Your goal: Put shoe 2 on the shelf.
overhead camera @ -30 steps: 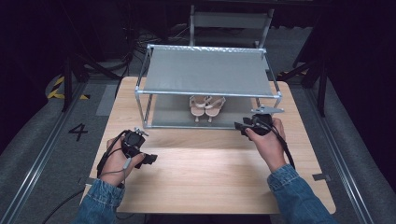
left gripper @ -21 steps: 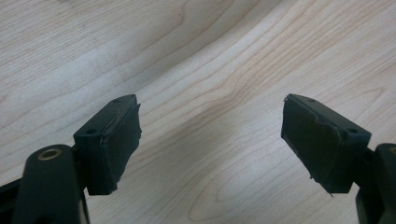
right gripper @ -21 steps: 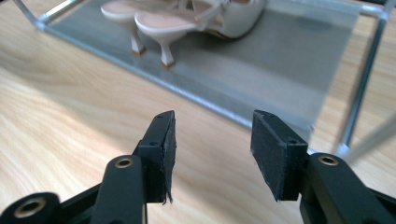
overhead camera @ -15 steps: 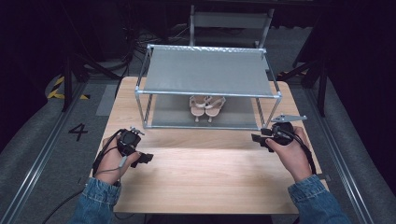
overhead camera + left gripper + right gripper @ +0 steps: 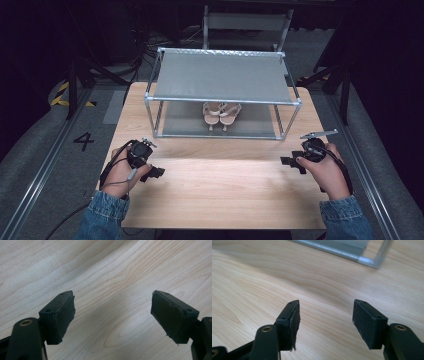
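Observation:
A pair of pale pink sandals stands on the lower shelf of a grey metal rack at the back of the wooden table. My left gripper rests low over the table's left side, open, with bare wood between its jaws. At the table's right edge my right gripper is open too. Its jaws have just been opening and hold nothing. A corner of the rack lies ahead of it in the right gripper view.
The rack fills the far half of the table. A chair stands behind it. Grey floor with a painted "4" and metal rails flank the table. Bare wood lies between my two hands.
My right hand has drawn back from the rack's front toward the table's right edge, and its jaws have spread wider. The left hand has stayed where it was.

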Action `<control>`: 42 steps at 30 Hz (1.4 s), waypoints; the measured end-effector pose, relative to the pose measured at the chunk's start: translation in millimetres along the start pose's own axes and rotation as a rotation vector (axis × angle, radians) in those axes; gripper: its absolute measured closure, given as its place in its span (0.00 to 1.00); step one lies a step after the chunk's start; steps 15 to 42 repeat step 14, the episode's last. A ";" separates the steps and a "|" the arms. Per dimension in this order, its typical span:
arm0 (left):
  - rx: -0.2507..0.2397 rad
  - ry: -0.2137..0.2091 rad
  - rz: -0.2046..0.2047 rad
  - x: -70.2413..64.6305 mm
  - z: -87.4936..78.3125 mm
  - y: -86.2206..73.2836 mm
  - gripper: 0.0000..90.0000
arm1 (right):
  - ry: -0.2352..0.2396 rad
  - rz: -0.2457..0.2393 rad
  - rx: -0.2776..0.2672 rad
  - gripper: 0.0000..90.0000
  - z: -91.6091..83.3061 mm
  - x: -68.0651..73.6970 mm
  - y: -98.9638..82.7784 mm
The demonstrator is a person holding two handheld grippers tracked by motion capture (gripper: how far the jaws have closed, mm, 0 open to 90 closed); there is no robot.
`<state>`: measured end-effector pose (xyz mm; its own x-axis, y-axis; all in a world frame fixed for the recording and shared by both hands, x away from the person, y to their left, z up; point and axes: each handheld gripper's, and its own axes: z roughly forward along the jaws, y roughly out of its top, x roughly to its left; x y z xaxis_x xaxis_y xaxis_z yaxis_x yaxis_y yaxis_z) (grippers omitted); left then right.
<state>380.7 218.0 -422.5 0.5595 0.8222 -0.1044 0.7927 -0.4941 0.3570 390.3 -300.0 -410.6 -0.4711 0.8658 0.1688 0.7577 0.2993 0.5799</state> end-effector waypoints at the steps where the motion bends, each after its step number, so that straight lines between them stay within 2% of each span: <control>1: -0.002 0.007 0.010 1.0 0.1 -0.1 0.22 | -0.017 -0.001 0.013 0.44 0.3 -1.2 -1.2; 5: 0.014 0.010 0.000 2.6 0.4 -1.8 0.22 | -0.035 0.007 0.058 0.41 2.5 -5.9 -5.2; 7: 0.016 0.019 0.007 4.4 0.5 -2.3 0.21 | -0.057 0.023 0.116 0.40 6.8 -14.1 -11.5; 13: 0.022 -0.001 0.009 3.9 0.3 -5.0 0.21 | -0.070 0.044 0.172 0.39 12.5 -25.3 -19.5; 42: 0.022 -0.001 0.009 3.9 0.3 -5.0 0.21 | -0.070 0.044 0.172 0.39 12.5 -25.3 -19.5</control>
